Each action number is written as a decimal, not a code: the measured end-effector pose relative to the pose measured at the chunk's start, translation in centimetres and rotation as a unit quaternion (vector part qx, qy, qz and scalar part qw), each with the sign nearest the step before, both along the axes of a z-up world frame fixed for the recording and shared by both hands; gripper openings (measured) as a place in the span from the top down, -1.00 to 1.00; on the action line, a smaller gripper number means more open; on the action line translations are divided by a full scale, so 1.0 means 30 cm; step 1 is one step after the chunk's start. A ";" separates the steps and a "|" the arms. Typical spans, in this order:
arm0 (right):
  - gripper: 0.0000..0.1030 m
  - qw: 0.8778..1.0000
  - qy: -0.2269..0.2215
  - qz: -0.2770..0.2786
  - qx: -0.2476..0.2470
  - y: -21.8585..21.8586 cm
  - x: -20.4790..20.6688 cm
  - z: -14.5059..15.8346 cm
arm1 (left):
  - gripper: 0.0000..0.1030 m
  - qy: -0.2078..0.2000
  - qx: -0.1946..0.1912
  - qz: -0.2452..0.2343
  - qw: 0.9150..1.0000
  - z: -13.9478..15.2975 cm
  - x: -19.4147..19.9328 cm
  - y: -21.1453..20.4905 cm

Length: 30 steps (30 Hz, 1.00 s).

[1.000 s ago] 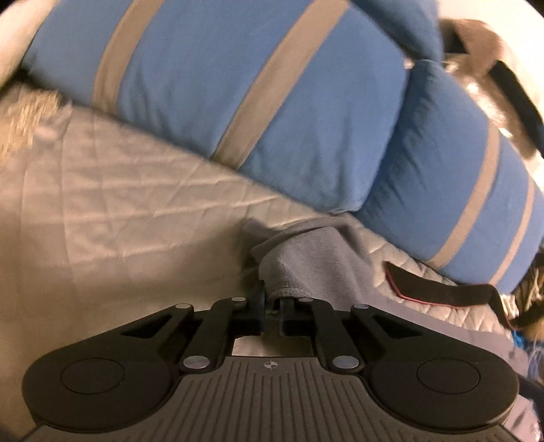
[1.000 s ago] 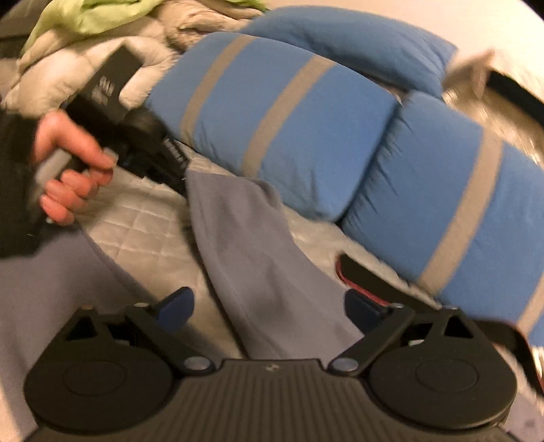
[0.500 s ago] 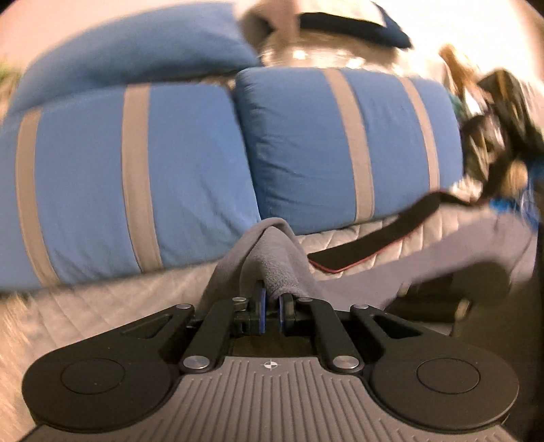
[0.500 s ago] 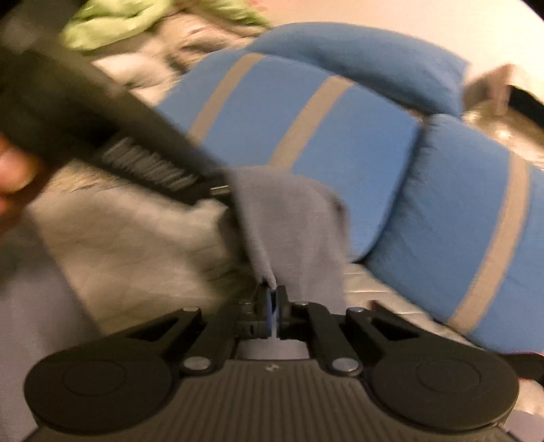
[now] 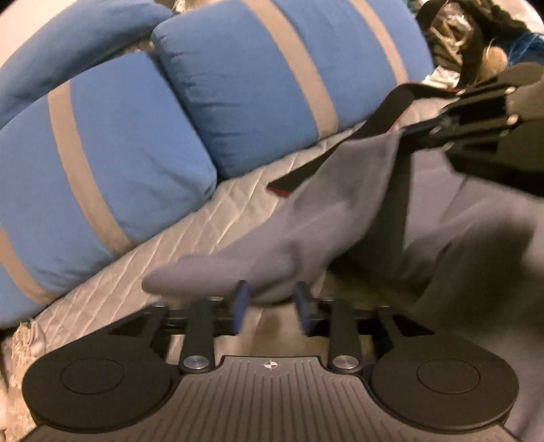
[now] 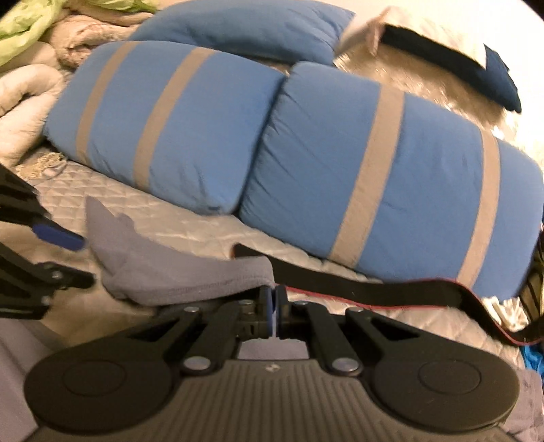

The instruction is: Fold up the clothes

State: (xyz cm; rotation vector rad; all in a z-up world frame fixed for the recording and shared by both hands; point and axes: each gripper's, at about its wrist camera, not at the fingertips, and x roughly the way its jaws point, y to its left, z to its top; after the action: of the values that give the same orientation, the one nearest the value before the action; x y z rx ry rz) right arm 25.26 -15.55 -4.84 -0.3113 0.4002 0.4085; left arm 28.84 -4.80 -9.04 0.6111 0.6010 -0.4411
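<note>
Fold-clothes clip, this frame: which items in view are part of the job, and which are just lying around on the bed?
Part of the job:
- grey knit garment
- right gripper, shut on the garment's edge
- left gripper, its fingers opening, cloth just beyond them

Just lying about:
- blue pillows with grey stripes
- black strap with red edging
- quilted pale bedspread
- green cloth

Soft matt grey knit garment point(image 5: 343, 204) (fuzzy hem); sheeny quilted pale bedspread point(image 6: 176, 217); matt blue cotton pillows w/ grey stripes point(image 6: 190, 129).
</note>
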 end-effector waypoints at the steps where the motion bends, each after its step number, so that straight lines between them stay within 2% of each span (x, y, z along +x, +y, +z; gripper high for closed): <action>1: 0.97 1.000 0.003 -0.004 0.001 -0.011 0.006 -0.005 | 0.13 -0.007 0.009 0.000 1.000 -0.008 -0.008 0.008; 2: 0.97 1.000 0.006 -0.009 0.002 -0.021 0.012 -0.010 | 0.07 -0.016 0.020 -0.001 1.000 -0.016 -0.016 0.017; 6: 0.97 0.999 0.016 -0.035 0.000 -0.044 0.029 -0.016 | 0.03 -0.044 0.063 0.009 0.997 -0.040 -0.041 0.071; 12: 0.97 0.995 0.045 -0.089 0.001 -0.093 0.081 -0.028 | 0.03 -0.049 0.065 0.047 0.996 -0.063 -0.019 0.139; 16: 0.96 0.993 0.066 -0.095 0.013 -0.129 0.099 -0.041 | 0.03 -0.037 0.063 0.045 0.996 -0.080 0.021 0.135; 17: 0.96 0.993 0.067 -0.096 0.013 -0.134 0.100 -0.042 | 0.03 -0.030 0.053 0.045 0.997 -0.081 0.030 0.138; 19: 0.96 0.993 0.070 -0.095 0.015 -0.140 0.102 -0.044 | 0.03 -0.002 0.006 0.047 0.999 -0.068 0.064 0.157; 21: 0.96 0.993 0.072 -0.095 0.017 -0.144 0.105 -0.047 | 0.03 0.034 -0.070 0.067 0.995 -0.037 0.111 0.205; 23: 0.96 0.993 0.073 -0.094 0.017 -0.146 0.107 -0.049 | 0.03 0.069 -0.152 0.093 0.981 -0.021 0.155 0.274; 24: 0.96 0.993 0.074 -0.094 0.017 -0.146 0.107 -0.051 | 0.03 0.087 -0.194 0.105 0.972 -0.014 0.178 0.309; 27: 0.96 0.993 0.076 -0.094 0.018 -0.147 0.111 -0.056 | 0.06 0.128 -0.285 0.125 0.942 -0.025 0.241 0.393; 28: 0.96 0.993 0.076 -0.094 0.018 -0.147 0.111 -0.057 | 0.18 0.142 -0.313 0.123 0.931 -0.032 0.260 0.416; 29: 0.96 0.993 0.077 -0.093 0.018 -0.148 0.112 -0.057 | 0.71 0.160 -0.343 0.119 0.918 -0.039 0.273 0.437; 30: 0.96 0.992 0.078 -0.093 0.019 -0.148 0.113 -0.058 | 0.88 0.179 -0.373 0.114 0.903 -0.046 0.285 0.457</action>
State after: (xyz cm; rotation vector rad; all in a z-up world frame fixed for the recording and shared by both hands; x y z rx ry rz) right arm 28.65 -19.99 -6.58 -0.2033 0.5681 0.2575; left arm 37.40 8.92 -10.42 -0.2831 0.7788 -0.5231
